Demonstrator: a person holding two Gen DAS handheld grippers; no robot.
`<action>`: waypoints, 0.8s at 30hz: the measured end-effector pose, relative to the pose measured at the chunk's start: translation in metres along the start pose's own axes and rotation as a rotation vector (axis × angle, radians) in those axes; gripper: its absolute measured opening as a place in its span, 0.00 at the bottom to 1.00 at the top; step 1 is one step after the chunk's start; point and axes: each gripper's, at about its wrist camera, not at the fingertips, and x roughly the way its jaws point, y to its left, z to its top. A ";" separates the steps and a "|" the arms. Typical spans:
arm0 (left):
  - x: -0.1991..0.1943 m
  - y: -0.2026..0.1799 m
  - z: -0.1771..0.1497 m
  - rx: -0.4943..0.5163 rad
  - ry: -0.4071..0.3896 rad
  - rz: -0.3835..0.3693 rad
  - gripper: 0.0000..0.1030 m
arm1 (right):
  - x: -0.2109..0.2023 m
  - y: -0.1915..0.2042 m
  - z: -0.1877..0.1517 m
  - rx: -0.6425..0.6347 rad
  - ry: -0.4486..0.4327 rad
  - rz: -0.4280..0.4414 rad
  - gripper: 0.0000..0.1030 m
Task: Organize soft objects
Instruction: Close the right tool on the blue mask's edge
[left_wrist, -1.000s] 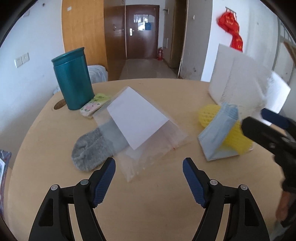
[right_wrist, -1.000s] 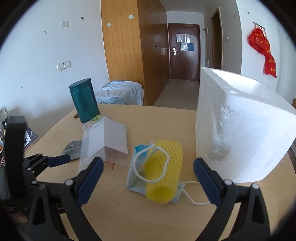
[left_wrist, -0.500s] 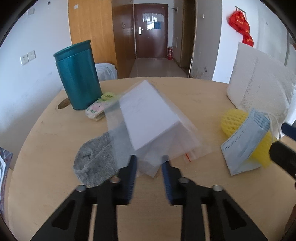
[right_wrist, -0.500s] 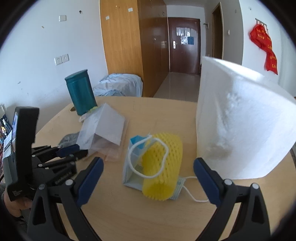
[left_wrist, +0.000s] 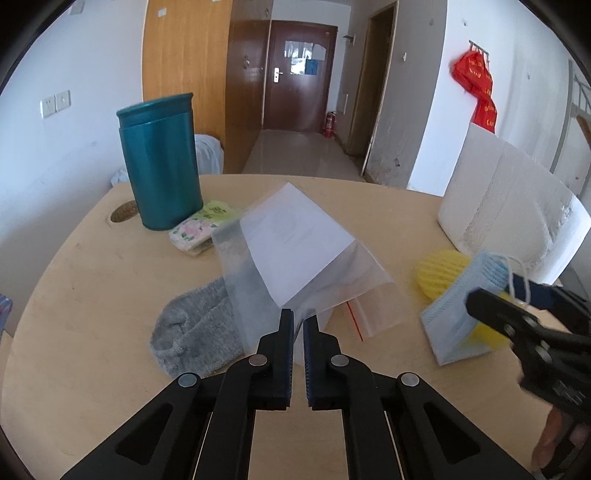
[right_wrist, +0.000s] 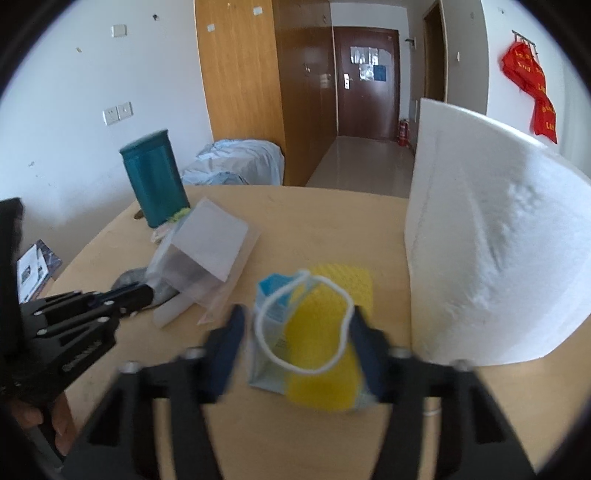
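My left gripper (left_wrist: 298, 320) is shut on the near edge of a clear zip bag (left_wrist: 314, 273) with a white paper sheet inside; the bag lies partly over a grey sock (left_wrist: 195, 332). It also shows in the right wrist view (right_wrist: 207, 251). My right gripper (right_wrist: 295, 332) has its jaws on either side of a yellow foam net (right_wrist: 325, 354) and a blue face mask (right_wrist: 273, 332) leaning on it, blurred by motion and part closed around both. The mask (left_wrist: 461, 314) and net (left_wrist: 439, 273) also show in the left wrist view.
A teal canister (left_wrist: 159, 162) stands at the back left of the round wooden table (left_wrist: 92, 295), with a floral tissue pack (left_wrist: 199, 229) beside it. A large white foam block (right_wrist: 491, 251) stands at the right. A magazine (right_wrist: 33, 269) lies off the table's left edge.
My left gripper has closed fully on the bag's edge. My right gripper has moved forward over the net and mask and its jaws have narrowed around them.
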 end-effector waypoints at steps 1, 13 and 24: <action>-0.001 0.001 0.000 -0.002 -0.003 -0.002 0.05 | 0.004 0.000 0.001 -0.002 0.010 -0.008 0.24; -0.015 0.006 0.000 -0.010 -0.051 -0.029 0.05 | -0.030 -0.009 0.001 0.055 -0.092 0.063 0.17; -0.016 0.005 -0.001 -0.006 -0.047 -0.033 0.05 | -0.026 -0.019 -0.010 0.065 -0.013 0.048 0.47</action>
